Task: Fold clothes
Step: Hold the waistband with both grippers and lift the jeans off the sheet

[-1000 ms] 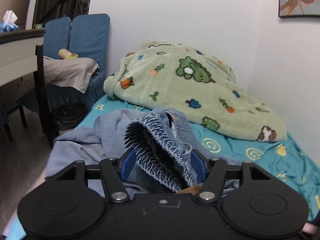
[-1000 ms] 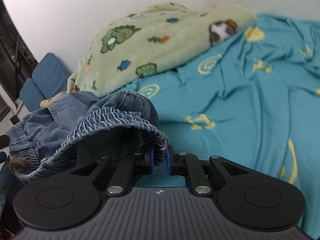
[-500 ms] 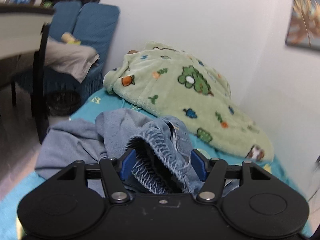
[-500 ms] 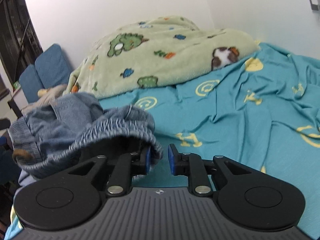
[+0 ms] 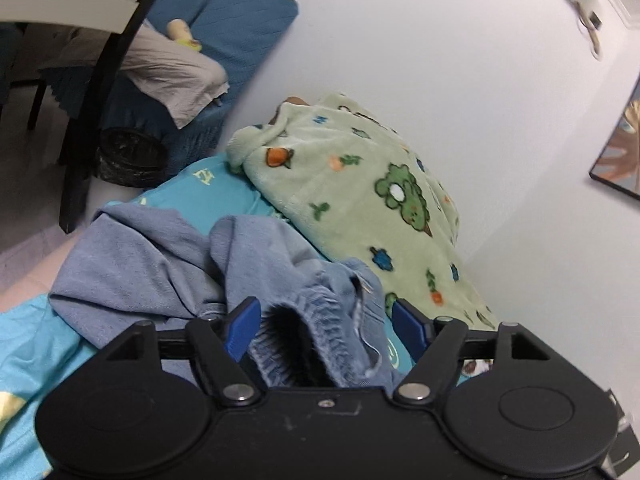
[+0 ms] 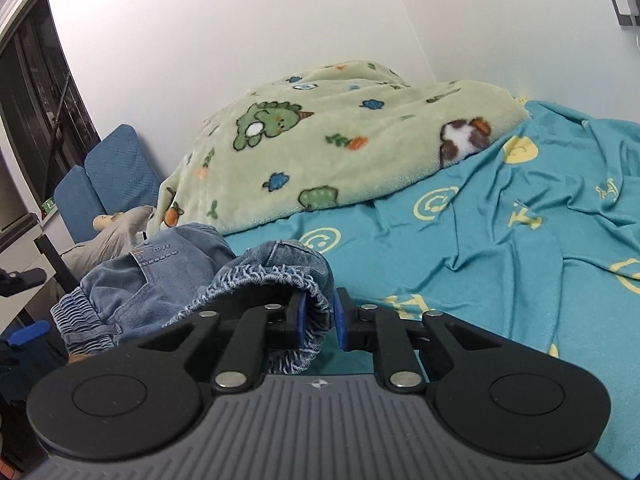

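Observation:
A pair of blue denim shorts [image 5: 320, 320] with an elastic waistband lies bunched between both grippers, also in the right wrist view [image 6: 168, 280]. My left gripper [image 5: 326, 326] is open wide, with the waistband resting between its blue fingers. My right gripper [image 6: 319, 320] has its fingers slightly apart with the waistband edge [image 6: 316, 312] between them, loosely held. A grey-blue garment [image 5: 144, 260] lies crumpled on the bed beyond the left gripper.
The bed has a teal sheet [image 6: 500, 248] with yellow prints. A green cartoon blanket [image 6: 328, 144] is heaped along the wall. Blue chairs [image 5: 236, 32] with beige cloth, a dark bin [image 5: 128, 160] and a table leg [image 5: 96, 120] stand left of the bed.
The right gripper's fingers have opened a little on the waistband. The left gripper has tilted and dropped lower, staying open. The shorts have sunk toward the bed.

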